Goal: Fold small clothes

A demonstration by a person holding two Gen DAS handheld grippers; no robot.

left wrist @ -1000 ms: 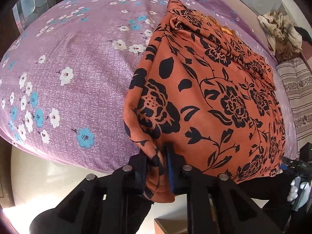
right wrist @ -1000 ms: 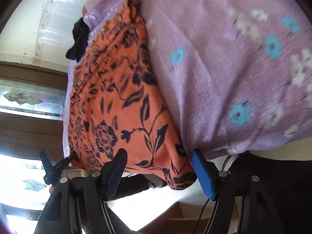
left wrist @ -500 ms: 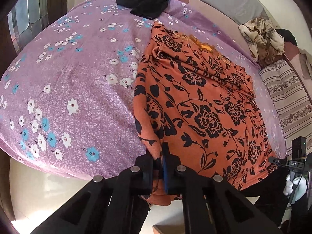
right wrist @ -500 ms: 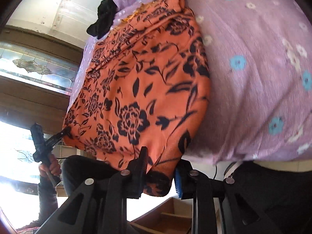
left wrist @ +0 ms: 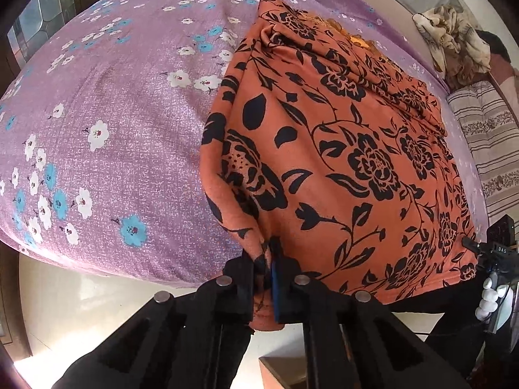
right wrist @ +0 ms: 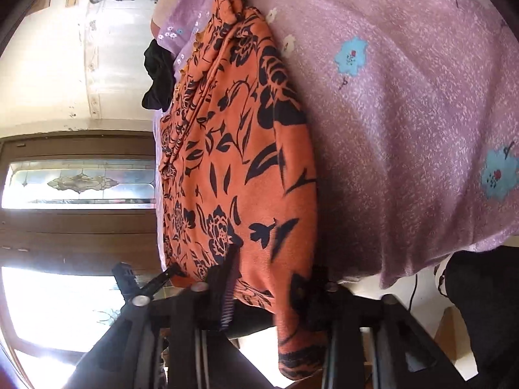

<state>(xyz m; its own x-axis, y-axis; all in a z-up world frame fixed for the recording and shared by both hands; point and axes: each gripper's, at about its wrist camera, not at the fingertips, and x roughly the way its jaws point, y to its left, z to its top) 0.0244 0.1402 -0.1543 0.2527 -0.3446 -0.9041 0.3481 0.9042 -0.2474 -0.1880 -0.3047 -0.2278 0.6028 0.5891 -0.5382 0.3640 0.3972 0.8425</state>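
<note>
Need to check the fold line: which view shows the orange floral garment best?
Left wrist view: the orange floral garment lies spread across the bedsheet, nearly all visible. Right wrist view shows it sideways, foreshortened, its near corner hanging off the bed edge.

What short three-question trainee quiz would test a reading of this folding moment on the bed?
1. True or false: the left gripper is shut on the orange floral garment.
2. What does the right gripper hold?
3. The black cloth lies: A) at the bed's far end, B) between the gripper's jaws, C) on the floor.

Key: 1 true; 2 the orange garment's near edge, which hangs off the purple bedsheet; 3 A.
</note>
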